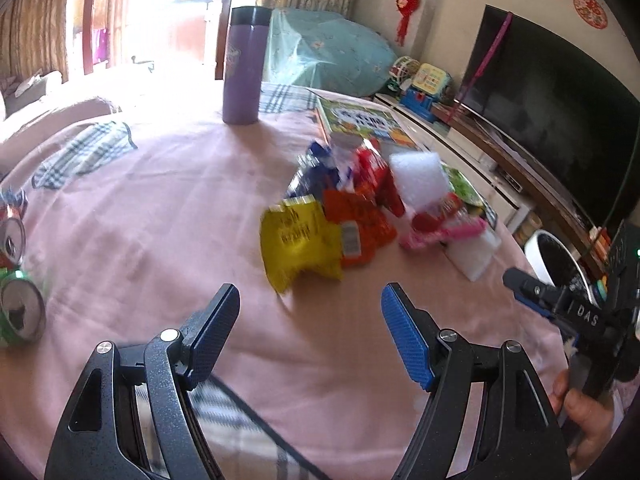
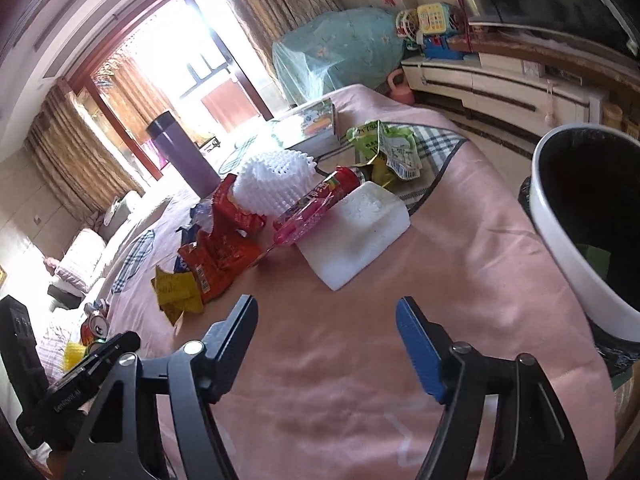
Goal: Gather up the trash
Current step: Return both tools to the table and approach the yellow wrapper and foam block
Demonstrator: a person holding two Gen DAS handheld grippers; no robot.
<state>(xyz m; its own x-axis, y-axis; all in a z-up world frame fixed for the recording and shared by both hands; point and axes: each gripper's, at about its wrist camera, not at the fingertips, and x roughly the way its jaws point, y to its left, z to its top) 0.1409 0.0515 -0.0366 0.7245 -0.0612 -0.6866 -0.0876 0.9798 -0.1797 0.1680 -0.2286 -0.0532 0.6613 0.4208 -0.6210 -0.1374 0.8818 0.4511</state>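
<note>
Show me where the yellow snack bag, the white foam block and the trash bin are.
yellow snack bag [image 1: 298,240]: left wrist view, middle of its printed face.
white foam block [image 2: 356,232]: right wrist view, its broad top surface.
trash bin [image 2: 560,236]: right wrist view, its white outer wall.

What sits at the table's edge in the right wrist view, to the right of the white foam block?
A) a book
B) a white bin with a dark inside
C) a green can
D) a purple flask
B: the white bin stands at the right, past the foam block.
</note>
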